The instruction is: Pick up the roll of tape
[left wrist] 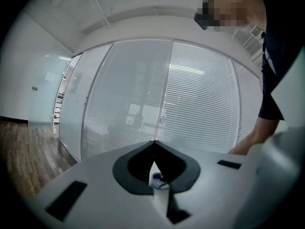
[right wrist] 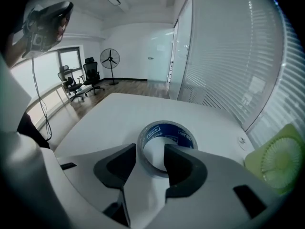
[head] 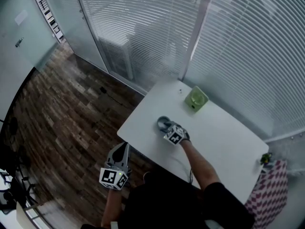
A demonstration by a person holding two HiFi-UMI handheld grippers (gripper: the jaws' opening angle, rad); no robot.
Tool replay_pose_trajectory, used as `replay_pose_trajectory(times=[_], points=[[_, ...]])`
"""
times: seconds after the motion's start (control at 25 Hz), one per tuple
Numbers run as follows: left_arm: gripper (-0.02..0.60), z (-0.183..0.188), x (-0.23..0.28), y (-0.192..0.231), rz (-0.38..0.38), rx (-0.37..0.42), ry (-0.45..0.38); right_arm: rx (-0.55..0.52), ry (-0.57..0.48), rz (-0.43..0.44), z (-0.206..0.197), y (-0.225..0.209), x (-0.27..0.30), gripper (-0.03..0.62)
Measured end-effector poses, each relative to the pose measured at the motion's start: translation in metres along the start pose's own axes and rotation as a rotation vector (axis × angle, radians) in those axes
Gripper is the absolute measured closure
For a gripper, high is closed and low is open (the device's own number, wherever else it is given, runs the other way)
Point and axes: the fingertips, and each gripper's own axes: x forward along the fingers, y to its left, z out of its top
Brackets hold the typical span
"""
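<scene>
The roll of tape (head: pixel 163 123) lies flat on the white table (head: pixel 219 137), near its left edge; its grey ring with blue print inside (right wrist: pixel 167 131) fills the middle of the right gripper view. My right gripper (head: pixel 167 128) points steeply down at it. Its jaws (right wrist: pixel 150 150) straddle the near left wall of the roll, one outside and one over the hole, and are open, since bare gap shows beside the inner pad. My left gripper (head: pixel 124 147) hangs off the table's left edge over the wood floor, with its tips (left wrist: pixel 153 144) shut and holding nothing.
A light green square fan-like object (head: pixel 196 99) stands at the table's far edge by the blinds (right wrist: pixel 279 161). A small white piece (head: pixel 180 92) lies near it. A pink checkered thing (head: pixel 272 194) is at the right. Office chairs and a standing fan (right wrist: pixel 110 61) are across the room.
</scene>
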Motion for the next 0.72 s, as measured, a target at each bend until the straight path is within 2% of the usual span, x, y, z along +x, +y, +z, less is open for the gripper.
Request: replay_pose_trajectory(times=[0.08,0.32,0.48,0.64,0.72], points=[[0.575,0.000,0.000,-0.001,-0.002,-0.003,-0.001,-0.031,0.026,-0.002,-0.005,-0.001,0.002,0.422],[0.575,-0.005,0.000,-0.004,-0.004,-0.005,0.011,-0.121,0.122,0.016,-0.015,0.005,0.007,0.431],[0.575,-0.007,-0.001,-0.002,-0.005,-0.026,0.011,-0.210,0.165,0.004,-0.020,0.013,0.014,0.490],[0.575,-0.005,0.003,-0.002,-0.004,-0.036,0.005,-0.233,0.183,0.017,-0.018,0.017,0.014,0.528],[0.575,-0.003,0.004,-0.003,-0.005,-0.034,0.002,-0.210,0.171,0.031,-0.017,0.017,0.014,0.536]])
